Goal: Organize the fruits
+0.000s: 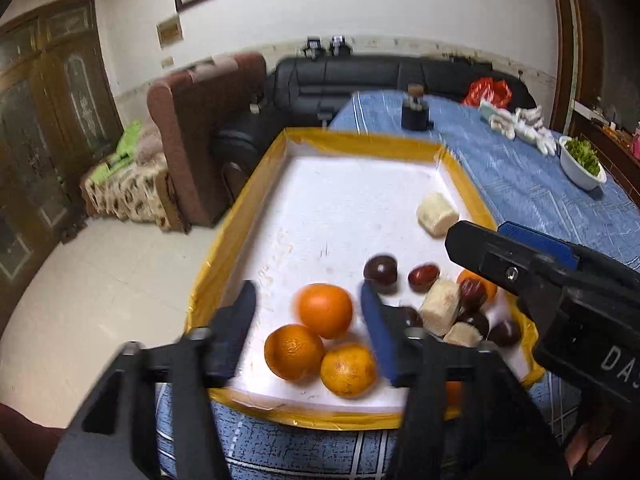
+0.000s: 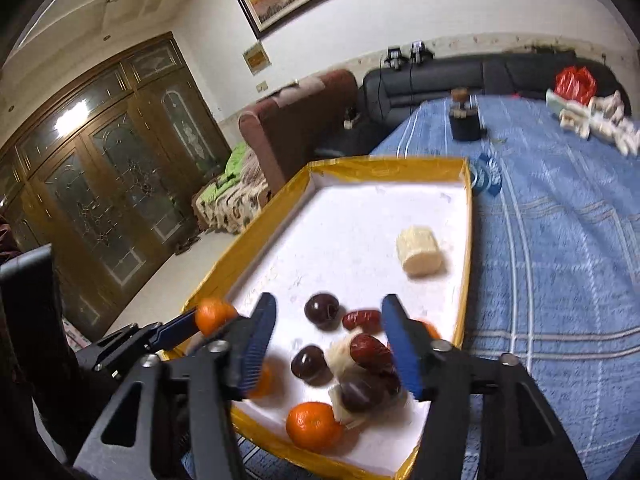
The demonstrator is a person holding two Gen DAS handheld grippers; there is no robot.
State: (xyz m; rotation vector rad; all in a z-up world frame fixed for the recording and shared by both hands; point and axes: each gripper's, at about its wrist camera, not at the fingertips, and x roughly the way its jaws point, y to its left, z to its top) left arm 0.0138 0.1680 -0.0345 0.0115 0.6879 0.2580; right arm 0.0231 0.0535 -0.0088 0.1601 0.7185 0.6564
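A white tray with a yellow rim (image 1: pixel 240 208) (image 2: pixel 256 256) lies on the blue tablecloth. Three oranges (image 1: pixel 326 310) cluster at its near left. Dark plums (image 1: pixel 380 272) (image 2: pixel 322 310), red dates (image 2: pixel 362 319) and pale sugarcane pieces (image 1: pixel 440 306) (image 2: pixel 342 354) pile at the near right. One sugarcane piece (image 1: pixel 436 214) (image 2: pixel 419 251) lies alone farther back. My left gripper (image 1: pixel 310 316) is open, its fingers either side of the oranges. My right gripper (image 2: pixel 330 336) is open above the plum and date pile; its body (image 1: pixel 560 280) enters the left wrist view from the right.
A white bowl of greens (image 1: pixel 582 162) stands at the table's right edge. A dark jar (image 1: pixel 416 114) (image 2: pixel 464 120), white packets (image 2: pixel 600 120) and a red bag (image 1: pixel 486 92) lie at the far end. Sofas stand behind; the floor drops away left of the tray.
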